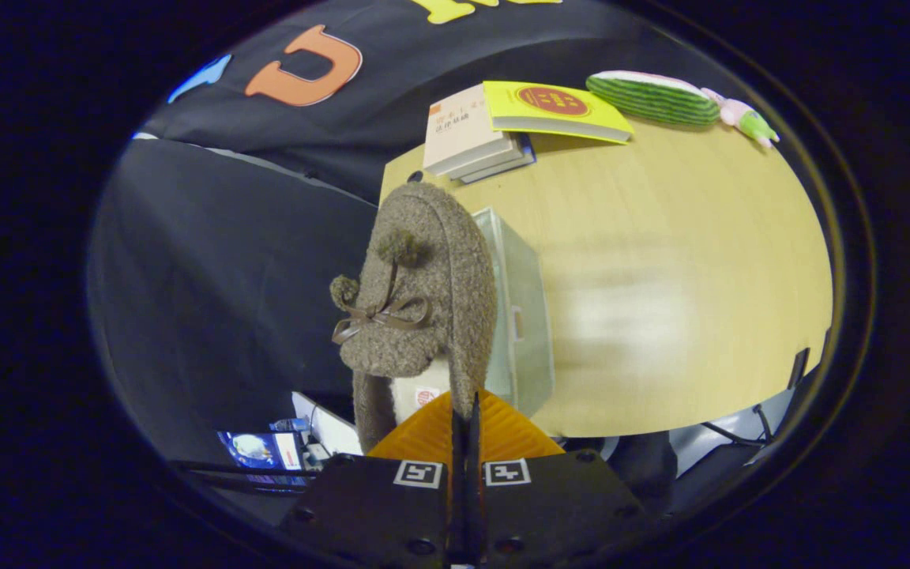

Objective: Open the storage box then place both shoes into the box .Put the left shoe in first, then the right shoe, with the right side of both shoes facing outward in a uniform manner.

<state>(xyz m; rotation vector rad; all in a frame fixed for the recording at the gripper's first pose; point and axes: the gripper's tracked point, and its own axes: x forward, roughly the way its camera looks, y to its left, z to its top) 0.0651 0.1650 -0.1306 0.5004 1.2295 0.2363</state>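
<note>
Fuzzy brown shoe (423, 300) pinched at heel edge in nearly closed tool (464, 419), storage box (522, 316) just behind

A: What is seen of the hand-held gripper (464, 423)?

B: A dark, flat body is seen, widening toward the camera. Round screw heads are set along its edges and near the centre seam.

A: Are markings found on it?

B: Two square black-and-white coded tags are fixed side by side, one at each finger's base. The fingers (502, 431) are ridged with fine diagonal grooves and taper to a point.
</note>
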